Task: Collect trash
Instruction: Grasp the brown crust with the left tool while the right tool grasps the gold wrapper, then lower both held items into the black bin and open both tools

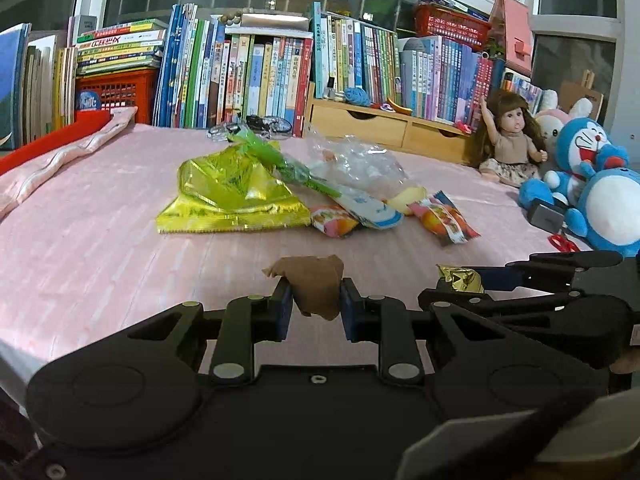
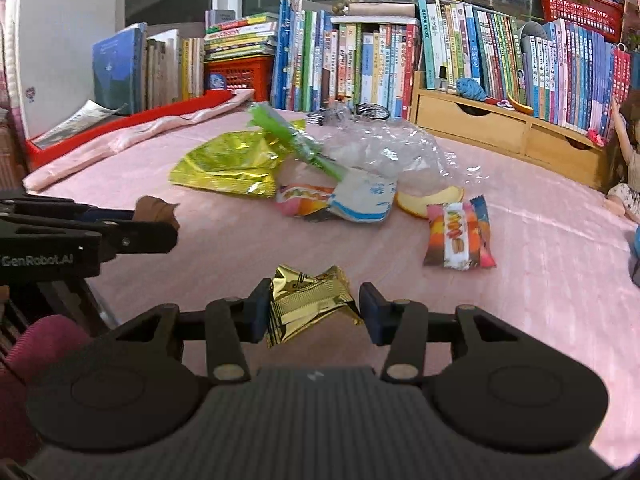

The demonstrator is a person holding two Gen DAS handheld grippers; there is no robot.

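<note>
a: trash is what has to be picked up. most of it is heaped in the middle of the pink tabletop (image 2: 540, 240): a yellow-green bag (image 1: 232, 196), a clear plastic bag (image 2: 384, 148) and small snack wrappers (image 2: 460, 236).

b: is any of it held already?

a: yes. a brown scrap (image 1: 316, 288) is pinched in the left tongs (image 1: 314, 308), which are nearly closed on it. a gold wrapper (image 2: 312, 300) is squeezed in the right tongs (image 2: 314, 310), which are held about half closed around it.

b: how will such things feel?

a: very light and soft, it is thought. foil and plastic are crushed easily, so nothing can be broken. they are shiny, though, so they could be slipped out of a weak pinch.

b: where should the next one be taken?

a: a flat edge or a crimped end is best pinched, not the puffy middle. the clear bag is loose, so a bunched fold should be grabbed.
</note>
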